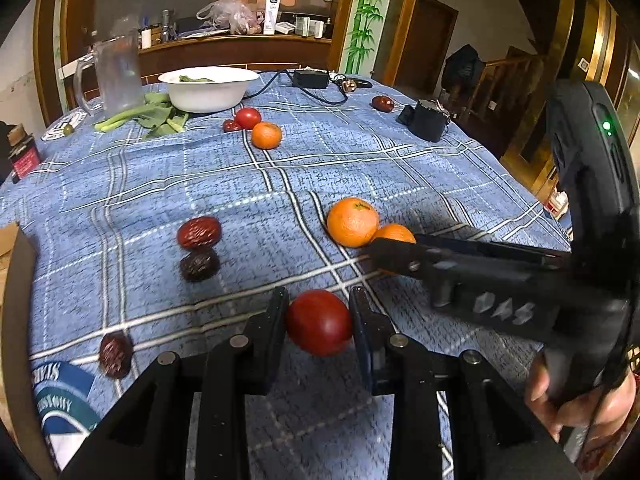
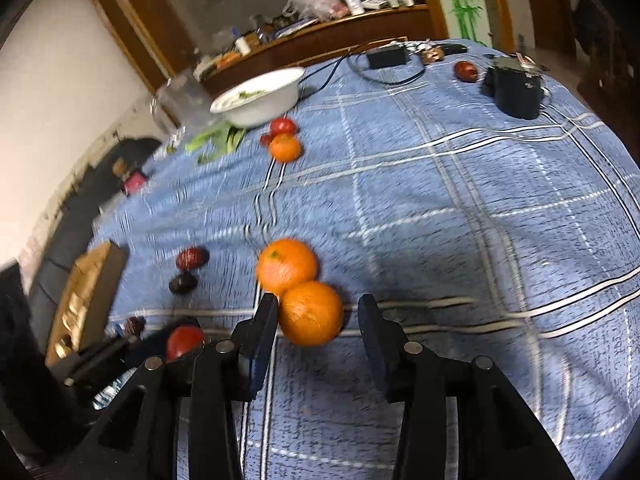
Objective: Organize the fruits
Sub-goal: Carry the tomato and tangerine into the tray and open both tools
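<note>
the left gripper has its two fingers against either side of a red tomato on the blue checked tablecloth, so it looks pinched on it, with the tomato low on the cloth or just off it; i cannot tell which. the right gripper is spread, its left finger touching a near orange and its right finger apart from it, so nothing is gripped there yet. a second orange sits touching the first, just beyond. left of them, two wrinkled red dates lie together, and a third date lies alone nearer the table edge. further out, a small orange rests beside another tomato near a white bowl, and one more date lies far off by a black box. judging by this, the oranges and dates are partly grouped, but most of the sorting remains: tomatoes, the far orange and the stray dates are scattered.
</note>
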### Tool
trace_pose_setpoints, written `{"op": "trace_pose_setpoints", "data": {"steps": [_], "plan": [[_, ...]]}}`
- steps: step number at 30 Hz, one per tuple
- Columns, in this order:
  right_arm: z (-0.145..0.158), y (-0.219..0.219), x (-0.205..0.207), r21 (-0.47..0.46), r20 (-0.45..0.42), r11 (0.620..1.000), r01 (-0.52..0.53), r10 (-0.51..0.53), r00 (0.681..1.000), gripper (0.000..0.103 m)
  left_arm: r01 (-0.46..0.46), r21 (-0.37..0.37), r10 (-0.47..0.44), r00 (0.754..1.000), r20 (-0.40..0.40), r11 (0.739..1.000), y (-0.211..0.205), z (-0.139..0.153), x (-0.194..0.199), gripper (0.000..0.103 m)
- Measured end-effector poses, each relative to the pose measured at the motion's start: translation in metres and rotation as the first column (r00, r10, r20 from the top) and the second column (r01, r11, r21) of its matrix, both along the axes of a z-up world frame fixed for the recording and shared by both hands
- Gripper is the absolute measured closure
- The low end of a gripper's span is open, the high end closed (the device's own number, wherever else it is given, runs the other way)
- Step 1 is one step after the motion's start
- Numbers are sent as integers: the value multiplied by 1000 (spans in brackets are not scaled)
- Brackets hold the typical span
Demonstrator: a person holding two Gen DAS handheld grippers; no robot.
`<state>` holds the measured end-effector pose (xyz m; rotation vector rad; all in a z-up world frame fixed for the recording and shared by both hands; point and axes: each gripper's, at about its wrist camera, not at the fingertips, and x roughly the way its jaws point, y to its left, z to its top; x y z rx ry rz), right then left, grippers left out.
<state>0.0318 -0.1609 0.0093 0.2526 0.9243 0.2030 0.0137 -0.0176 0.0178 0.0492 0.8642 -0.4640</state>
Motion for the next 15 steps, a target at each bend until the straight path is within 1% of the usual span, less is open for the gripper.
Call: {"op": "trace_pose_setpoints", "data": {"steps": [1,2,5,7,10,13,15], "plan": [[1,6,-1,-38,5,999,-7,7,1000,60,-6,-4,6,1000,1,1000,4,2,-4,74],[1,10,-3,-49,7,999,-14,14,1000,69,-12,-15,12,1000,-1,1000,9,5,-10,74],[2,14,-9,-67,7,998,-4,5,1000,69,-31,-27,31,1000,1,999,24,14,-25,74],[3,14,-16,-47,1,999,3,-3,1000,69,-54,-38,55,998,13,998,40,23,-38,73],[13,22,-30,-43,15,999,-7,7,1000,69,-108,-88,109,994,10,990,72,35,-55,73],[29,41,-47,-45,39,998,-44,46,998,69,-176,-157,177,984,-10,972,110,43,-70,73],[40,60,-57,-36,55,996,-85,87,995,69,-224,-202,223,974,-26,953,137,46,-79,73]]}}
